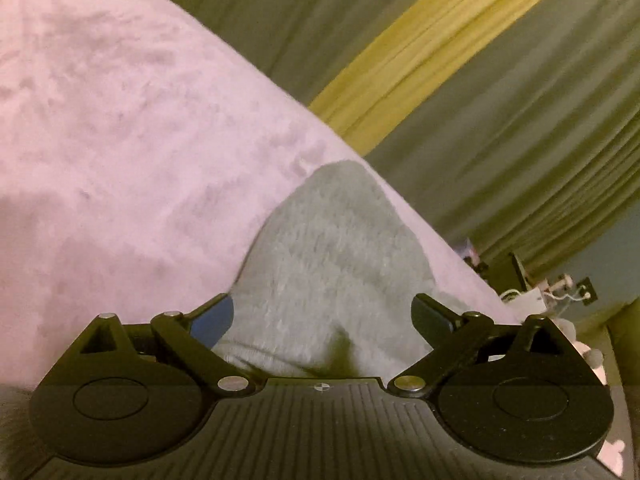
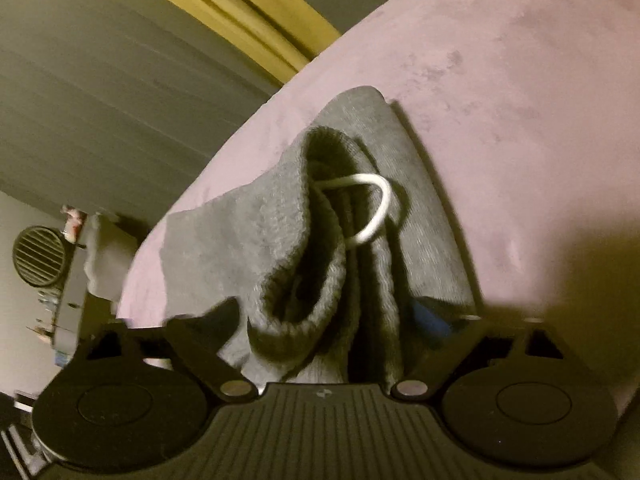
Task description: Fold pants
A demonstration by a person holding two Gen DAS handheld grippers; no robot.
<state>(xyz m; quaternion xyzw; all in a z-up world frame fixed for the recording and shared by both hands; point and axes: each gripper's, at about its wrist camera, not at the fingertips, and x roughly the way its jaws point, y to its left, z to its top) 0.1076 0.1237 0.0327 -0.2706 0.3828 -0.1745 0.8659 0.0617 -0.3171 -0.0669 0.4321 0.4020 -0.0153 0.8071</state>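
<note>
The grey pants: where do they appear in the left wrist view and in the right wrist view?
Left wrist view: grey pants at bottom centre, between the left gripper's wide-open jaws.
Right wrist view: centre, bunched waistband with white drawstring, between the right gripper's jaws.
Shared landmark: the pink blanket under the pants.

Fuzzy grey knit pants point(image 2: 288, 216) lie on a plush, matt pink blanket point(image 1: 120, 140).

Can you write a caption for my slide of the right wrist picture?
Right gripper straddling the bunched ribbed waistband of grey sweatpants, white drawstring looping out, on a pink blanket.
</note>
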